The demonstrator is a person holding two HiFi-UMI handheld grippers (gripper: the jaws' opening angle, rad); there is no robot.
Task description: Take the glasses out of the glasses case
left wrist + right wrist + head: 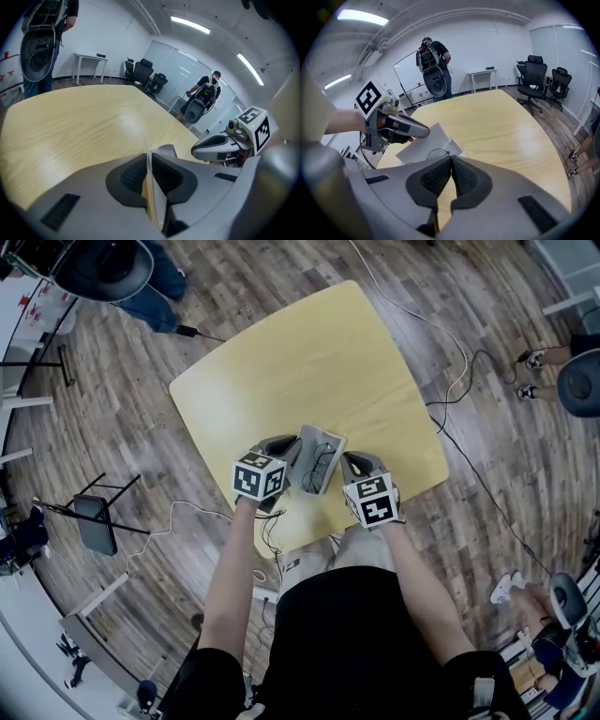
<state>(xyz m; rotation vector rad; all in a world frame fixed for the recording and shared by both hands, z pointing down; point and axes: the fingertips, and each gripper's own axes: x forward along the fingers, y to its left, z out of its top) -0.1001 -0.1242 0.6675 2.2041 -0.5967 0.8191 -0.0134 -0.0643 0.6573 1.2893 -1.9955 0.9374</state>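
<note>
Head view showed both forearms (230, 568) angled down, left gripper (292, 449) clamped on the open glasses case (324, 441) left flap, right gripper (348, 461) jaws together at its right edge.

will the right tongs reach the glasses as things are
Probably yes: the left tongs hold the case open by its flap, and the glasses lie uncovered beside the right tongs, which are shut and must open first.
</note>
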